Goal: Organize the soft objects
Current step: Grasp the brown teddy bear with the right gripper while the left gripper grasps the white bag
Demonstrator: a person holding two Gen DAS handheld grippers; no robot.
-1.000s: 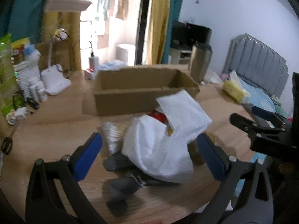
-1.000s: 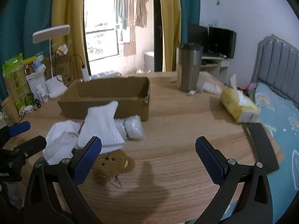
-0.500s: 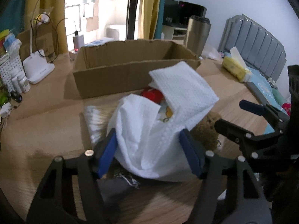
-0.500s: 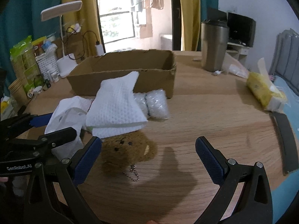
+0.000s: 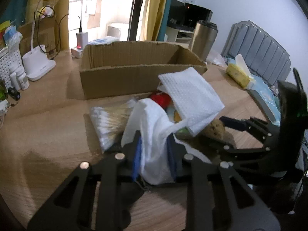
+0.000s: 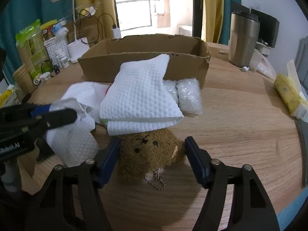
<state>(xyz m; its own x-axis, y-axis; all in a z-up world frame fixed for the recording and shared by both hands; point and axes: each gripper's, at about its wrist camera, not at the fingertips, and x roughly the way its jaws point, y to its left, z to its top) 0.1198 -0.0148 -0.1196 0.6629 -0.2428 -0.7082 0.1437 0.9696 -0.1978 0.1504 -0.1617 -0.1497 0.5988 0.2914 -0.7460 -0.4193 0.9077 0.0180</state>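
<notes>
The left gripper (image 5: 155,155) was seen clamped on a bunched white cloth (image 5: 154,134), its two blue pads pressed into the fabric from either side. The right gripper (image 6: 152,160) had just been closing, its two pads set on either side of one brown teddy bear (image 6: 150,152); whether they were pressing the plush could not be told. A second white cloth (image 6: 142,94), folded, was draped over the bear's head and the pile behind it. One roll of bubble wrap (image 6: 187,96) and one clear packet of cotton swabs (image 5: 107,123) were lying beside the heap. One open cardboard box (image 6: 146,57) was standing just behind, on the wooden table (image 6: 240,125). One steel tumbler (image 6: 243,39) and one yellow tissue pack (image 6: 288,94) were placed well apart.
</notes>
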